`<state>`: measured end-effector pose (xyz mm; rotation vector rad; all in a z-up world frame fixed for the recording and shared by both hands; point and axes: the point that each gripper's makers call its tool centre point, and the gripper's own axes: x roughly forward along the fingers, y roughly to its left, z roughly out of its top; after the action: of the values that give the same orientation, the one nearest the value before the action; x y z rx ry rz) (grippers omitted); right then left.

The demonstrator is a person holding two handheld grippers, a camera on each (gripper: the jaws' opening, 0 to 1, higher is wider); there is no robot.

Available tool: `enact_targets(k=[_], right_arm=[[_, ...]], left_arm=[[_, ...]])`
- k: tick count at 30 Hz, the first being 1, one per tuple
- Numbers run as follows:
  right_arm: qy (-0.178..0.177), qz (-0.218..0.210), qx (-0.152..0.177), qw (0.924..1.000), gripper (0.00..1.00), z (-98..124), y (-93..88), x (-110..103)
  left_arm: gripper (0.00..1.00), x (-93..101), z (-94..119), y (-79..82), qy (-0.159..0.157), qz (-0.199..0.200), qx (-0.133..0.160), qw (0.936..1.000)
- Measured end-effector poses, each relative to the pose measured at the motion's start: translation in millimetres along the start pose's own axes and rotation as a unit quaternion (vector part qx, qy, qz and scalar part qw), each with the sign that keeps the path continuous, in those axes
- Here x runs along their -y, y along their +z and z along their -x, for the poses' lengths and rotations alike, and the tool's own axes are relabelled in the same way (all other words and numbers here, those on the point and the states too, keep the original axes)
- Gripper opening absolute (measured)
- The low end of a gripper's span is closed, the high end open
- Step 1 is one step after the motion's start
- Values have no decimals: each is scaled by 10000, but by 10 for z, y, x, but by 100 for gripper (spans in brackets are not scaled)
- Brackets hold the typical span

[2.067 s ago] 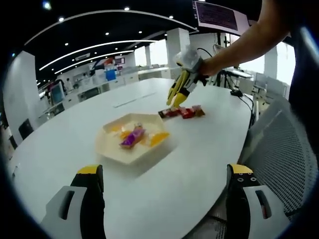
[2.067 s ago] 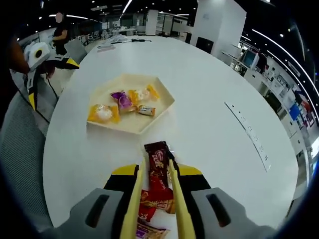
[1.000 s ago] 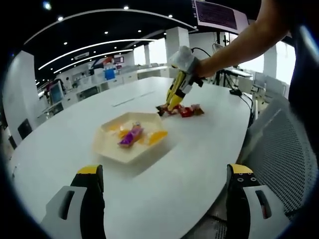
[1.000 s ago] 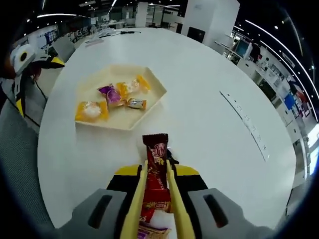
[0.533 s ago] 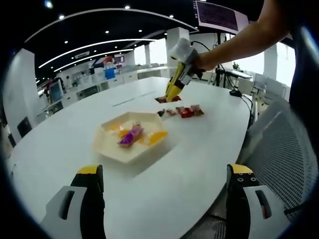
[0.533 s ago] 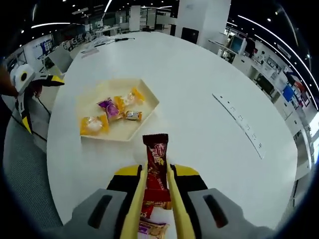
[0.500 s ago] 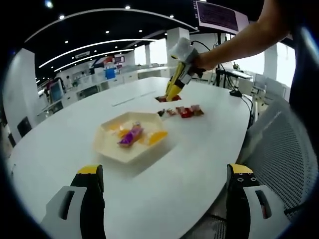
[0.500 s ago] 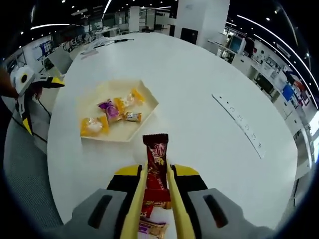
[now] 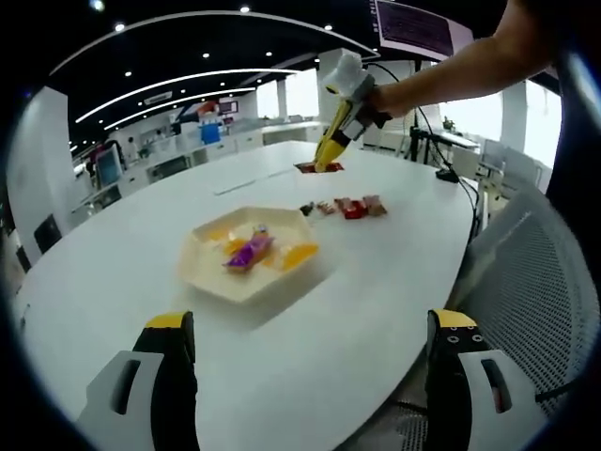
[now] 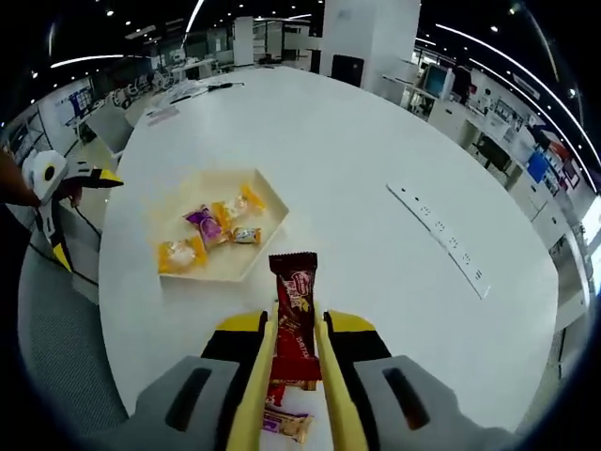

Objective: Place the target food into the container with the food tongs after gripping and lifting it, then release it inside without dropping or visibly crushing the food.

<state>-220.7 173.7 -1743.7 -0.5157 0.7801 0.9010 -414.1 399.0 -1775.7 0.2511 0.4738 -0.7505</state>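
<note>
The red snack bar (image 10: 295,303) sits at lower centre of the right gripper view, pinched lengthwise between the yellow tongs (image 10: 291,376) carried by the right gripper (image 10: 291,395), jaws pressed against its sides. Its wrapper is dark red with a pale printed logo, crimped at the top end, and shows no visible crushing. In the left gripper view the same bar (image 9: 319,168) hangs at upper centre, held above the table (image 9: 394,282).

The cream hexagonal tray (image 10: 268,230) lies left of centre in the right gripper view, apart from the bar, holding orange, purple and pale wrapped pieces. Further wrapped snacks (image 9: 347,207) lie in a short row on the table, right of the tray (image 9: 202,272) in the left gripper view.

The left gripper (image 9: 305,395) shows both jaws at the bottom corners of its view, spread wide and holding nothing.

The table is white, rounded and glossy. Beyond it is an open office with ceiling strip lights, white columns and desks; a grey mesh chair (image 9: 535,310) stands at right.
</note>
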Motion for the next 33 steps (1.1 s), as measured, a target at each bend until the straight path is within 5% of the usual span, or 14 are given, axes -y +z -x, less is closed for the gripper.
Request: enact_targets(k=[22,33], right_arm=[[-63,197,373,9991,23,221,664,-160],[83,362,271,9989,22,112,783,-319]], left_arm=[[100,34,-2,17,-59,-94,61,9999],[100,-6,16,56,50,-107,159,9998]])
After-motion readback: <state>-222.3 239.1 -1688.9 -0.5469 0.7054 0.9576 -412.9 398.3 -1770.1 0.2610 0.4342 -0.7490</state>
